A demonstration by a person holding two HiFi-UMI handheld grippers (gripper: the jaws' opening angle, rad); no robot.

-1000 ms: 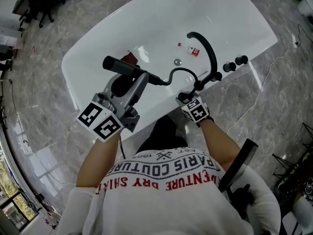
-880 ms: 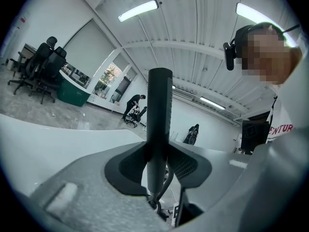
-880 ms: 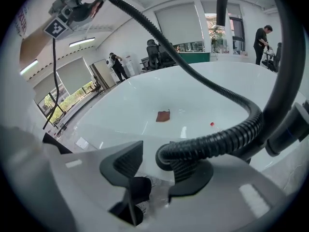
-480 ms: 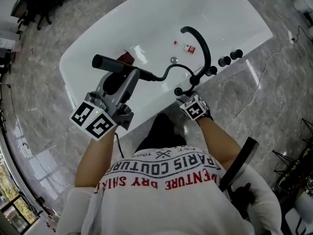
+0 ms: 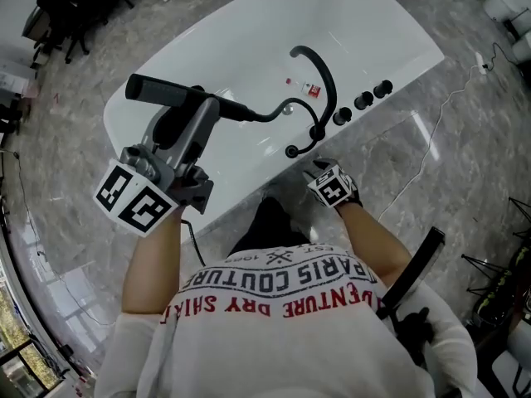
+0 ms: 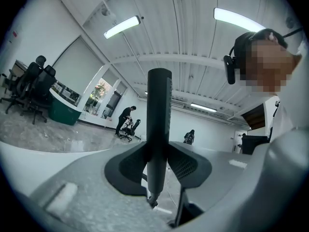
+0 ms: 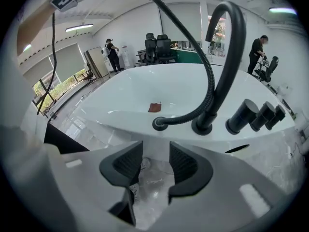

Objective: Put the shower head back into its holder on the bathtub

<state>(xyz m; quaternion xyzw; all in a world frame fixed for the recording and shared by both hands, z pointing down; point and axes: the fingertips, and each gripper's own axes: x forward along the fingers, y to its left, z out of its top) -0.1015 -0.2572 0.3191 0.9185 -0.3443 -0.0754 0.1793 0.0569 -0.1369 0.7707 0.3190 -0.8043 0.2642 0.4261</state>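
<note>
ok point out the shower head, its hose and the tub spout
shower head (image 5: 162,94), head view, free end of the black wand
hose (image 7: 184,119), right gripper view, low bend near the rim
tub spout (image 7: 230,71), right gripper view, upright stem

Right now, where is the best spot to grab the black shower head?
Grab the shower head on its straight handle near the hose end, pinched from both sides, as the left gripper does. It is a slim, even rod, so jaws sit firm there, and the hose trails clear.

The shirt (image 5: 282,338) reads "PARIS COUTURE", upside down.
</note>
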